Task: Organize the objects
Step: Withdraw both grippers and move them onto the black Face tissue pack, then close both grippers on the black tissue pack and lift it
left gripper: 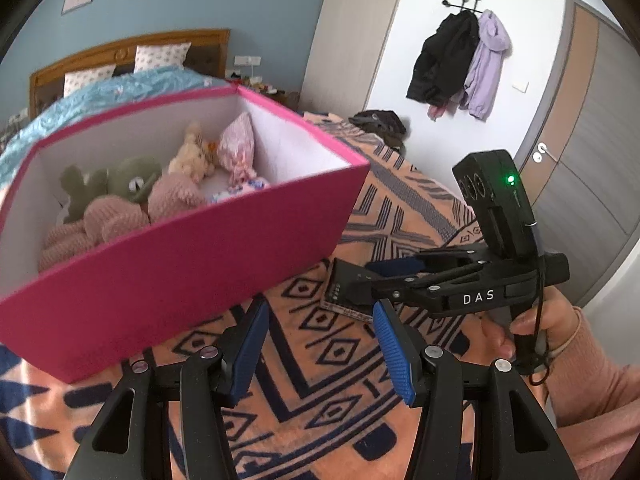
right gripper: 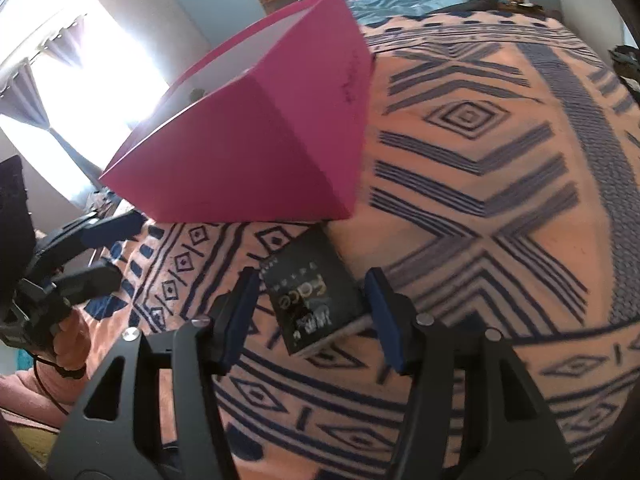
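A small black carton (right gripper: 312,300) with "face" printed on it lies on the patterned blanket, just in front of the pink storage box (right gripper: 248,152). My right gripper (right gripper: 312,280) straddles the carton, its blue pads standing off both sides with a narrow gap. In the left wrist view the right gripper (left gripper: 372,280) hovers over the carton (left gripper: 340,288), held by a hand in a pink sleeve. The pink box (left gripper: 180,264) holds several plush toys (left gripper: 128,180). My left gripper (left gripper: 320,312) is open over bare blanket, nothing between its fingers; the right wrist view shows the left gripper (right gripper: 116,252) at far left.
An orange blanket with dark blue patterns (right gripper: 500,160) covers the bed. A wooden headboard (left gripper: 132,46) and pillows lie beyond the box. Coats (left gripper: 460,60) hang on wall hooks beside a door (left gripper: 580,140). A bright curtained window (right gripper: 80,60) is at the left.
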`<state>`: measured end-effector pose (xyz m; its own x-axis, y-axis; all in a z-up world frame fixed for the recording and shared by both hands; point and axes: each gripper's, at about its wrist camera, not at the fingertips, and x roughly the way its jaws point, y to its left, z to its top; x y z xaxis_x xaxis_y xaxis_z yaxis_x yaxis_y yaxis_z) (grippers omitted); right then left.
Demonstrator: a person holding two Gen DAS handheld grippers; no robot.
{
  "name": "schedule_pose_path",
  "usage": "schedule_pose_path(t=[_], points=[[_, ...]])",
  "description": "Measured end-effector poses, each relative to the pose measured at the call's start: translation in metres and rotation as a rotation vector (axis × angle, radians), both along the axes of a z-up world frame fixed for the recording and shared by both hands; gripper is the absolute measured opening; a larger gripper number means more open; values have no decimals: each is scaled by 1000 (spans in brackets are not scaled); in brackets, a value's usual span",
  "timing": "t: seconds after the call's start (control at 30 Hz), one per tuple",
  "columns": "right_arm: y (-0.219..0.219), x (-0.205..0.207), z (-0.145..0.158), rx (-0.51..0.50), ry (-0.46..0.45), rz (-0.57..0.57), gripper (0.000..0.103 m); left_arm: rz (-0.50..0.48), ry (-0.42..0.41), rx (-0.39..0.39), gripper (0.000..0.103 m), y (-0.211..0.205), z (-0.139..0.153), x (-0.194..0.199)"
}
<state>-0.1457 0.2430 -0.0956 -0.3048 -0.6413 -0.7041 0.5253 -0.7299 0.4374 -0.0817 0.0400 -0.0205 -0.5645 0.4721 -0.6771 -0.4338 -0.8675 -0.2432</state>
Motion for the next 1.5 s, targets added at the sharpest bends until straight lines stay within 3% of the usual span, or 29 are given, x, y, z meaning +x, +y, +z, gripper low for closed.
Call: schedule_pose_path(t=[0.17, 0.57, 0.93, 1.03, 1.13, 1.5], points=[[-19, 1, -3, -16, -4, 73, 58, 15, -62, 25, 56, -10, -14, -4], [-49, 22, -4, -38, -10, 224, 58, 8, -108, 23, 56, -16, -30, 9], [-3, 46, 7, -68, -13, 102, 58, -20, -143, 18, 55, -4, -39, 0], [-4, 51, 0, -65, -33, 102, 56, -27, -144, 16, 52, -1, -41, -4], [-7, 50, -5, -89, -55, 103, 46, -42, -166, 23, 43, 3, -43, -7], [-12, 29, -10, -84, -58, 66, 45, -67, -190, 26, 39, 9, -46, 4]])
